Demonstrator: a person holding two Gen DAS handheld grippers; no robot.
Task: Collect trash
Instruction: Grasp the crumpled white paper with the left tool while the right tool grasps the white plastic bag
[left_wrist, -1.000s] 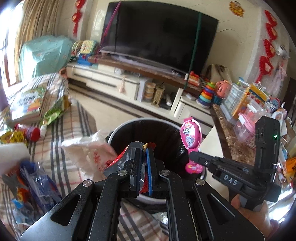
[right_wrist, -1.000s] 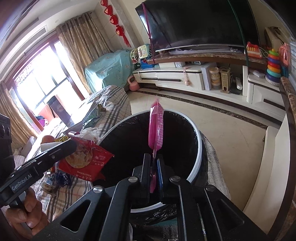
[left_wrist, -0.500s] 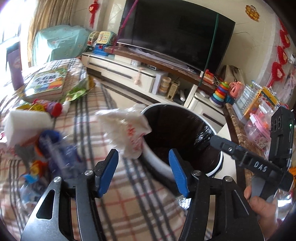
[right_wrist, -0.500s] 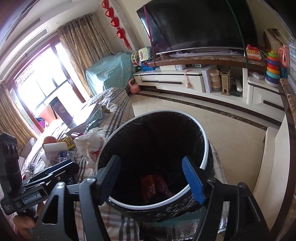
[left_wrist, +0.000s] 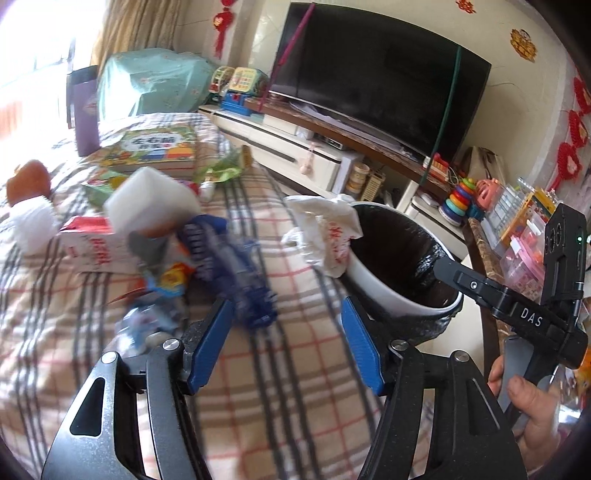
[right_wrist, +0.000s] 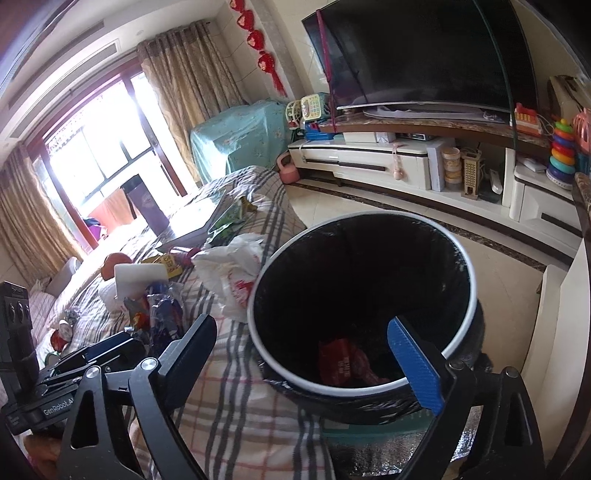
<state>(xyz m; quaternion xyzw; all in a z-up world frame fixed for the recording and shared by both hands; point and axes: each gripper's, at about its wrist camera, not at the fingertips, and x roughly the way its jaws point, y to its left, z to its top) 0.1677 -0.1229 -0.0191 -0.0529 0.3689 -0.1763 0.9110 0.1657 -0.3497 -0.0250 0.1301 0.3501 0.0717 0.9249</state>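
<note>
1. Both wrappers have dropped since a second ago: the red wrapper (right_wrist: 341, 363) lies inside the trash bin (right_wrist: 466, 258).
2. The left gripper (left_wrist: 284, 341) and right gripper (right_wrist: 306, 354) have just been opening, jaws apart, empty.
3. A white plastic bag (left_wrist: 325, 229) touches the bin's rim.

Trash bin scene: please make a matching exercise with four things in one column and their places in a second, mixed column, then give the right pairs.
Things:
1. red wrapper
2. white plastic bag
3. picture book
4. rainbow ring stacker

Places:
A. on the TV cabinet
B. at the bottom of the trash bin
C. lying flat on the checked cloth, far side
D. against the bin's rim, on the cloth

Pairs: 1-B, 2-D, 3-C, 4-A
</note>
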